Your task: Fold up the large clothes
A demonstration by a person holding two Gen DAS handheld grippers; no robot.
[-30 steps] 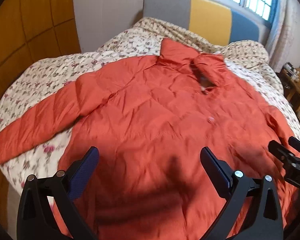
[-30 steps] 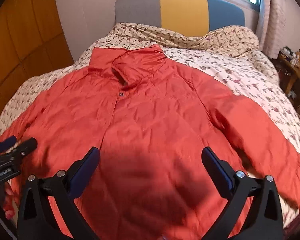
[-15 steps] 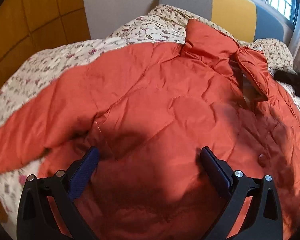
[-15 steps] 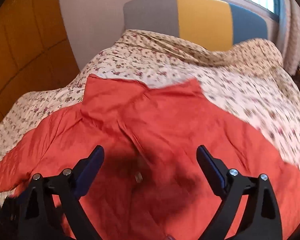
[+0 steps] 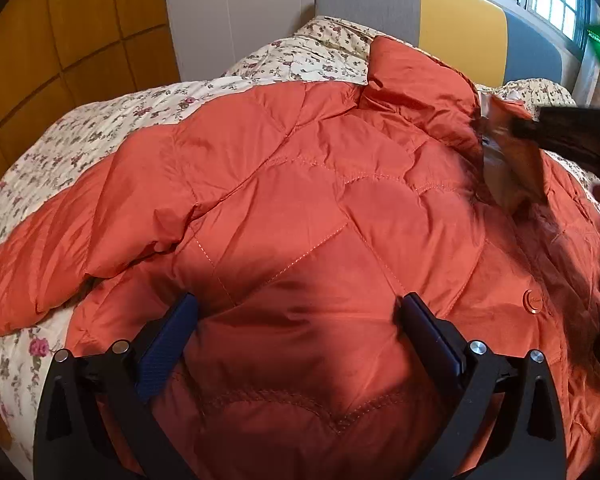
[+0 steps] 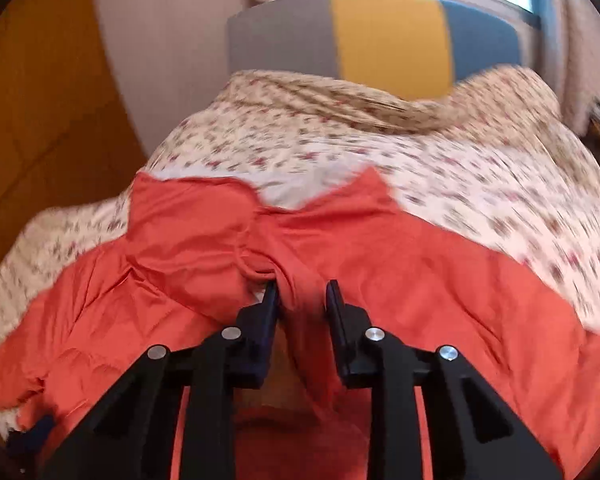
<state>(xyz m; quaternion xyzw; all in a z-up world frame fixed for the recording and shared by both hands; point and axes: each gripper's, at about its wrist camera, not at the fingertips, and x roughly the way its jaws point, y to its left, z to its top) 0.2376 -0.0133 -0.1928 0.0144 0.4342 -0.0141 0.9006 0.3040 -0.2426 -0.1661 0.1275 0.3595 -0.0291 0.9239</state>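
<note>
An orange quilted jacket (image 5: 308,216) lies spread front-up on the bed, its collar (image 5: 416,76) toward the headboard. My left gripper (image 5: 296,312) is open, its jaws wide apart, low over the jacket's chest, left of a snap button (image 5: 533,301). My right gripper (image 6: 302,298) has its jaws nearly together around a fold of the collar (image 6: 296,272) at the front opening. The right gripper also shows as a dark blurred shape (image 5: 572,136) at the collar in the left wrist view. The jacket's left sleeve (image 5: 72,240) stretches out to the left.
A floral quilt (image 6: 440,160) covers the bed under the jacket. A grey, yellow and blue headboard (image 6: 388,40) stands behind, with a window above it. Yellow wall panels (image 5: 60,40) run along the left.
Both grippers have moved forward toward the collar. My right gripper's jaws went from wide open to nearly closed around the collar fold. My left gripper stayed open and dropped closer to the chest.
</note>
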